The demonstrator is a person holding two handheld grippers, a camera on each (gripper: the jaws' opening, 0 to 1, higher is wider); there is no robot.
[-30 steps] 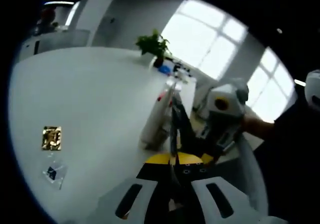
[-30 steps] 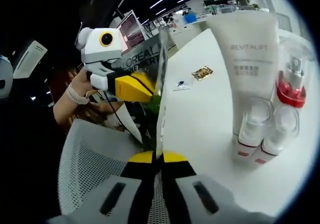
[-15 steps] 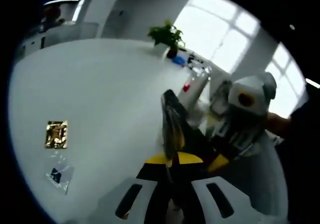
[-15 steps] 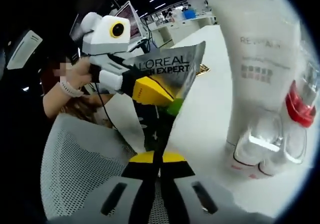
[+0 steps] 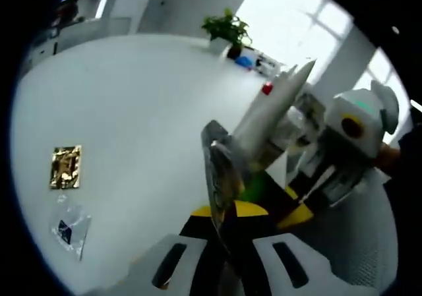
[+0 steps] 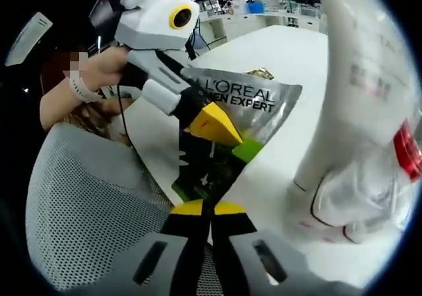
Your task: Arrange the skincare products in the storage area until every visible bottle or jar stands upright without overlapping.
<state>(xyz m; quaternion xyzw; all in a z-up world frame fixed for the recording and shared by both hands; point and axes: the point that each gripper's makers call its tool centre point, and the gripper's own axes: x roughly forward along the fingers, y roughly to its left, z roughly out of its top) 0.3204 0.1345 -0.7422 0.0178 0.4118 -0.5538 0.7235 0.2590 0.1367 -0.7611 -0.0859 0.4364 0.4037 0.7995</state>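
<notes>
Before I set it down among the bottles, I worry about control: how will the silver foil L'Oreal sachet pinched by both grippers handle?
The silver foil L'Oreal sachet will probably flop: it is thin and already creased between the left gripper and right gripper. Its glossy film may slip. Flat and apparently light, it likely will not stand unaided beside the tall white tube.

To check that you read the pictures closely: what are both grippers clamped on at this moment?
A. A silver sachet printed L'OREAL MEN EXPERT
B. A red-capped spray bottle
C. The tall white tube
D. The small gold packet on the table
A: in the right gripper view the silver sachet is pinched by the right gripper and the left gripper.
</notes>
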